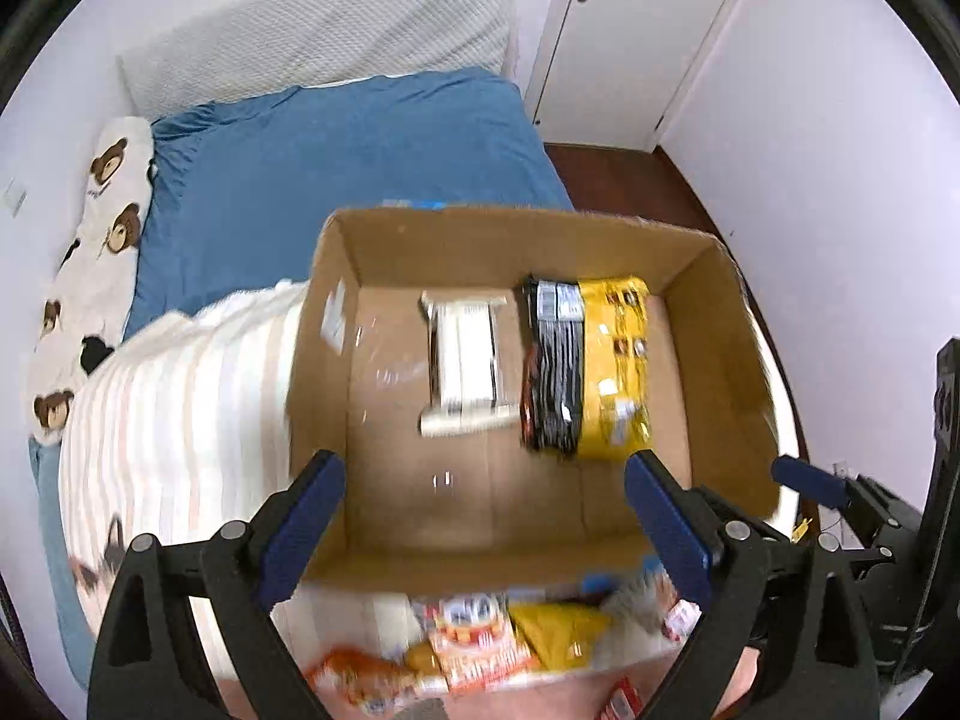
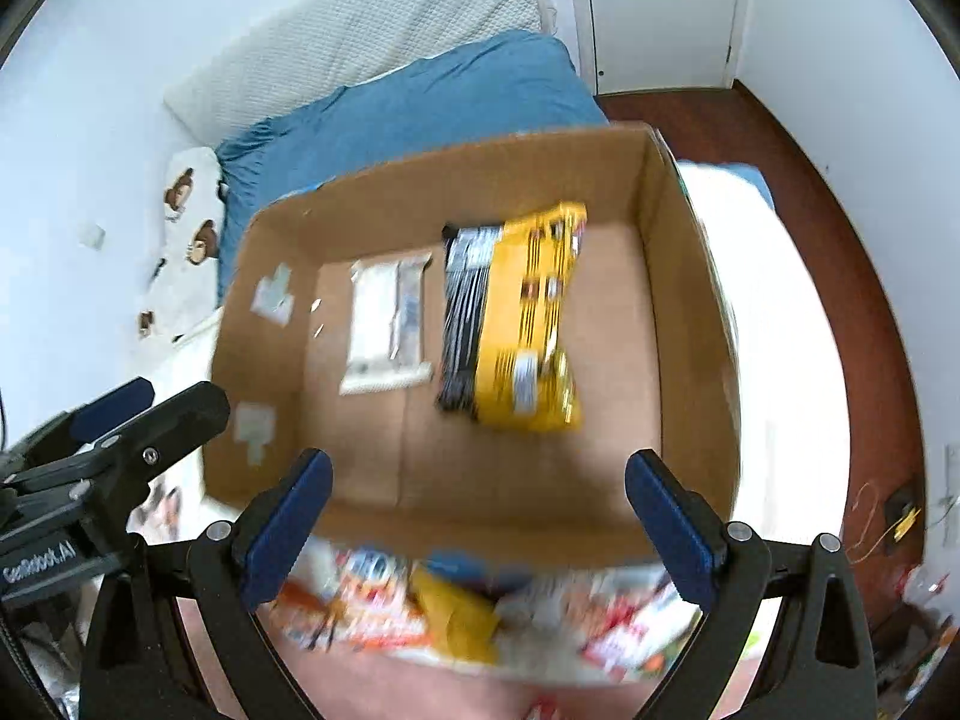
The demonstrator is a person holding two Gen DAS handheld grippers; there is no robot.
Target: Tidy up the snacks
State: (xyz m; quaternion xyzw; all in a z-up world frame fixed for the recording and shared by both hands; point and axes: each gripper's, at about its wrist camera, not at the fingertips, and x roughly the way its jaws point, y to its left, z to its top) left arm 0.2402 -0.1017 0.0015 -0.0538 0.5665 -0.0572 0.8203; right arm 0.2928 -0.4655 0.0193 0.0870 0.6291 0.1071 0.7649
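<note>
Two packs lie flat on the floor of the box [image 1: 336, 300], side by side and touching or nearly so: a white pack [image 1: 465, 357] toward the middle and a black-and-yellow pack [image 1: 588, 363] to its right. The box sits open-topped on a striped blanket [image 1: 174, 396] on the bed [image 1: 336, 144], and much of its floor shows bare.

Both grippers hang above the box's near edge, pointing steeply down. The left gripper [image 1: 483, 510] has its jaws spread wide with nothing between them. The right gripper [image 2: 480, 510] is likewise wide and holds nothing.

More snacks [image 1: 504, 642] lie in a loose pile just outside the box's near wall. Orange, red and yellow wrappers show there, but blur makes it hard to tell them apart. A bear-print pillow [image 1: 102, 228] lies along the bed's left side by the wall. From the right wrist view, the left gripper's fingers [image 2: 186, 414] appear beside the box's left wall.
</note>
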